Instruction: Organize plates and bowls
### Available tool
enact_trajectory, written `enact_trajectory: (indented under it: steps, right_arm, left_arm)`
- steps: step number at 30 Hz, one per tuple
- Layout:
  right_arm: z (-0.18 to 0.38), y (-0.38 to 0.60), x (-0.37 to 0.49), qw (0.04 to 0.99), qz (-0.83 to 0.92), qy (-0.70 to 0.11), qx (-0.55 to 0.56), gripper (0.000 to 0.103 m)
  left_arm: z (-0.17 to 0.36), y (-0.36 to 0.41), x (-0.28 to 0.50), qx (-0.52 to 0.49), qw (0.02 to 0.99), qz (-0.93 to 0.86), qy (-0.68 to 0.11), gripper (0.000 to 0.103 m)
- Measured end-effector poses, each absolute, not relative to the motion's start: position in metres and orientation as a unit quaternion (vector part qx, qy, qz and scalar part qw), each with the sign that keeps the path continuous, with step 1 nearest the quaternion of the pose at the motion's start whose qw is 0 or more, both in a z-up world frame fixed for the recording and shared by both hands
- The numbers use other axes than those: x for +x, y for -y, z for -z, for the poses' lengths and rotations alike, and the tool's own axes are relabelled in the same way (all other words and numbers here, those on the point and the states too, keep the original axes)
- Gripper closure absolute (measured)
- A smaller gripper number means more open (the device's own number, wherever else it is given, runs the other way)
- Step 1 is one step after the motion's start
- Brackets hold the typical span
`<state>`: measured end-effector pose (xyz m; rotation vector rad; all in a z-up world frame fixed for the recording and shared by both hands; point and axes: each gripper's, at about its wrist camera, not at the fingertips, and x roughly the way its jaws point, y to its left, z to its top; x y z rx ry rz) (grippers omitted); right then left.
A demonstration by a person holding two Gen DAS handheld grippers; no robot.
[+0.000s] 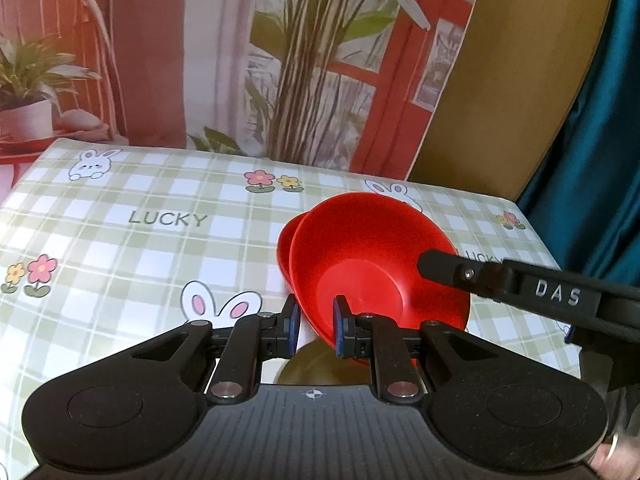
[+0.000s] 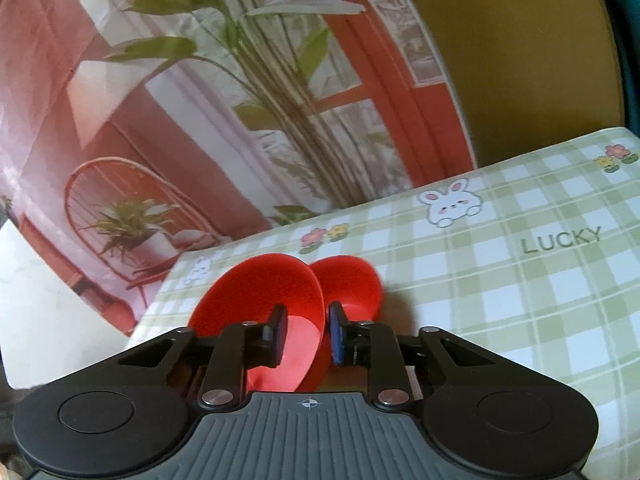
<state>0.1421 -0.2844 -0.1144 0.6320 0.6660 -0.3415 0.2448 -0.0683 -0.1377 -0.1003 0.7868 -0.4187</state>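
Observation:
Two red plastic bowls are in view. In the left wrist view the near red bowl [image 1: 372, 264] is tilted, its rim between the pads of my left gripper [image 1: 316, 326], which is shut on it. A second red bowl [image 1: 285, 248] peeks out behind it on the left. My right gripper reaches in from the right, one finger [image 1: 444, 270] lying over the bowl's rim. In the right wrist view my right gripper [image 2: 306, 334] is shut on the rim of the tilted bowl [image 2: 264, 292]; the other bowl [image 2: 352, 284] lies just behind it.
The table [image 1: 120, 248] wears a green checked cloth with rabbits, flowers and "LUCKY". A printed backdrop with plants and a red door stands behind. A dark teal curtain [image 1: 592, 128] hangs at the right.

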Motion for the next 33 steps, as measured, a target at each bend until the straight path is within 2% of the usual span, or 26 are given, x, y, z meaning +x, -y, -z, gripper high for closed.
enact_trajectory:
  steps: [11, 19, 33]
  right_arm:
    - [0.123, 0.307, 0.159, 0.884, 0.168, -0.326, 0.292, 0.091]
    - [0.137, 0.320, 0.180, 0.877, 0.172, -0.344, 0.287, 0.091]
    - [0.153, 0.321, 0.186, 0.868, 0.179, -0.367, 0.283, 0.088]
  left_arm:
    - [0.140, 0.083, 0.281, -0.048, 0.898, 0.203, -0.388, 0.085]
    - [0.138, 0.093, 0.310, -0.041, 0.899, 0.205, -0.385, 0.085]
    - [0.155, 0.097, 0.316, -0.006, 0.899, 0.210, -0.384, 0.083]
